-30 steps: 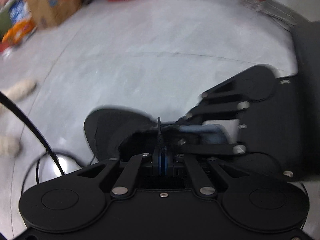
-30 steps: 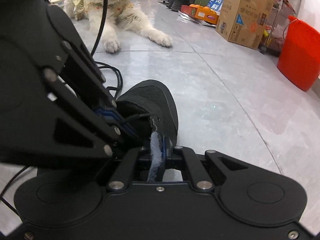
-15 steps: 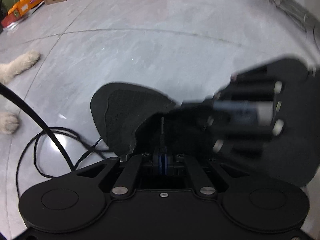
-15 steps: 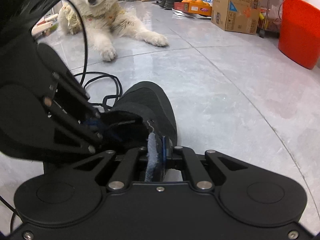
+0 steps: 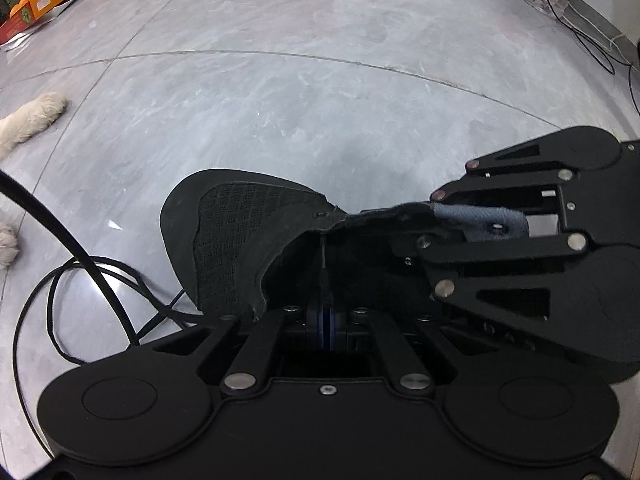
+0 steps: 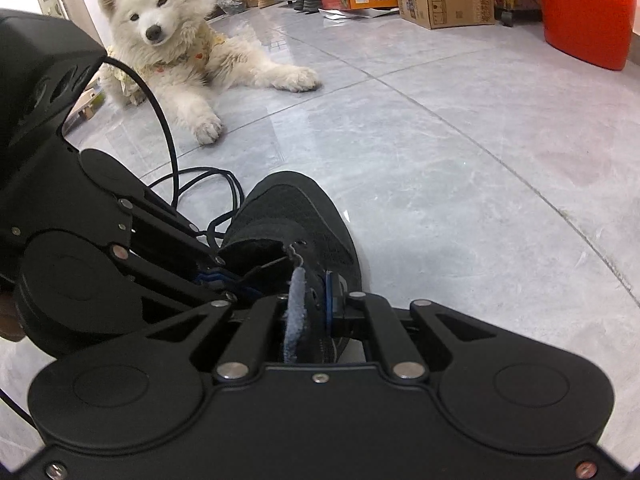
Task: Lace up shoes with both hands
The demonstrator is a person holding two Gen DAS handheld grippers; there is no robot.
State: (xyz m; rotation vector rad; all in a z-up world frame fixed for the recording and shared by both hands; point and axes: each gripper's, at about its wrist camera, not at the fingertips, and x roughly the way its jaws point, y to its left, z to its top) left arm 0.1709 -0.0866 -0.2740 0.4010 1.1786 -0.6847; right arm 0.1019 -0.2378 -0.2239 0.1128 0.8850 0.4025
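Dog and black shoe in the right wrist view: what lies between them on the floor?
In the right wrist view, loops of black cable lie on the grey floor between the dog and the black shoe; otherwise bare tile.

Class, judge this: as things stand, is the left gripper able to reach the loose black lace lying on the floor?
Probably not yet: the left gripper is shut on a lace tip at the shoe; the loose black lace lies left.

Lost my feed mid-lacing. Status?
Left gripper shut on lace tip. Right gripper shut on eyelet flap. Black shoe on floor. Dog and cable nearby.
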